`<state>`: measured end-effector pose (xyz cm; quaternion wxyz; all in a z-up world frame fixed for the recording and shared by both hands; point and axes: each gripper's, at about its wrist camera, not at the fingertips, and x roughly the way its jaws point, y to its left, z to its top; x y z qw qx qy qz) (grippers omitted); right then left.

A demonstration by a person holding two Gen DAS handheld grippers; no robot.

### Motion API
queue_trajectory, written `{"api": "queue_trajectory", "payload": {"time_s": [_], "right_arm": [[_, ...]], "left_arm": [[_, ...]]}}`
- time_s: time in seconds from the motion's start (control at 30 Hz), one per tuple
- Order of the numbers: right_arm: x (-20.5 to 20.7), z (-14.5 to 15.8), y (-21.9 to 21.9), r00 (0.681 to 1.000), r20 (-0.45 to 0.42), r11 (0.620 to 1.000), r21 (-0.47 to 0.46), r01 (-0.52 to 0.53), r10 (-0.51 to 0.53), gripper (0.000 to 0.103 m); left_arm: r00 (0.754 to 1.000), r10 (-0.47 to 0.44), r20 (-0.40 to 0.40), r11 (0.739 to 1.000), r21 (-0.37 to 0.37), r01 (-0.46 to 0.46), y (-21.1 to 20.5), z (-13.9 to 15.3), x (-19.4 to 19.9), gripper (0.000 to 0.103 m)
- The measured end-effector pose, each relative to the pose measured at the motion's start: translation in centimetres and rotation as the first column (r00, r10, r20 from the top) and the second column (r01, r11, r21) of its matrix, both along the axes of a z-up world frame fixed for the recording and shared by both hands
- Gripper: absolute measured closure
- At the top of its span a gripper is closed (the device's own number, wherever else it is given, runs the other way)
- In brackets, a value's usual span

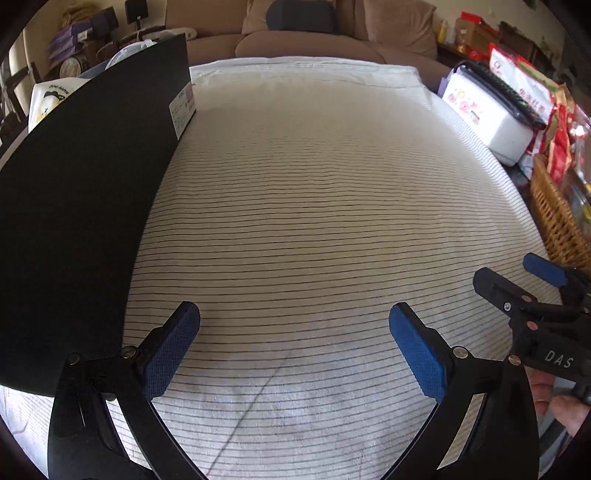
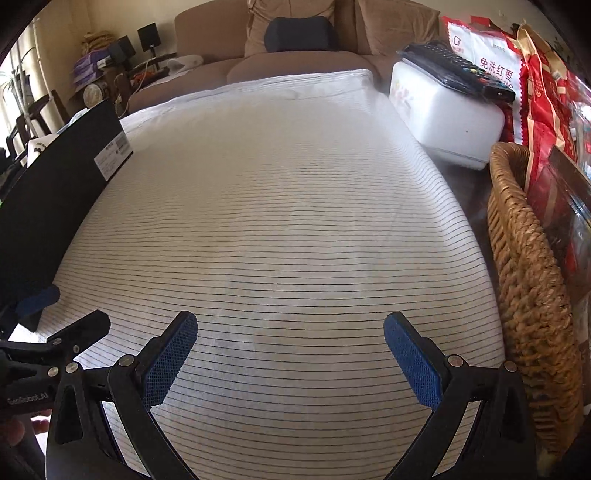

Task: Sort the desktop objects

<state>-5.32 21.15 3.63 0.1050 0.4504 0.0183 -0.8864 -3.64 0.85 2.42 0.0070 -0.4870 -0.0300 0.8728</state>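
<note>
My left gripper (image 1: pixel 294 349) is open and empty, low over a white cloth with thin dark stripes (image 1: pixel 314 206). My right gripper (image 2: pixel 290 360) is open and empty over the same cloth (image 2: pixel 280 206). The right gripper also shows at the right edge of the left wrist view (image 1: pixel 517 280), and the left gripper at the left edge of the right wrist view (image 2: pixel 62 314). A flat black box with a white label (image 1: pixel 81 206) lies along the cloth's left side; it also shows in the right wrist view (image 2: pixel 55 199). No loose object lies on the cloth between the fingers.
A white tissue box (image 2: pixel 443 114) with a black remote control (image 2: pixel 458 70) on top stands at the far right. A wicker basket (image 2: pixel 532 280) with red snack bags (image 2: pixel 546 92) lines the right edge. A brown sofa (image 2: pixel 295 33) is behind the table.
</note>
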Motion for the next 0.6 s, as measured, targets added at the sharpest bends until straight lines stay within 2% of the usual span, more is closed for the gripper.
{"api": "queue_trajectory", "payload": {"time_s": [0.27,0.6], "right_arm": [[-0.8,-1.0,0.0,1.000,-0.014,1.000,0.007,0.016,-0.016,0.000],[-0.9,-1.3,-0.4,0.999,-0.012,0.997,0.066,0.040,-0.040,0.000]], "left_arm": [[1.000,-0.007,-0.006,1.000,-0.031,0.006,1.0,-1.0,-0.8,0.000],[0.998,0.038,-0.051,0.998,-0.047,-0.040,1.2,-1.4,-0.7,0.000]]}}
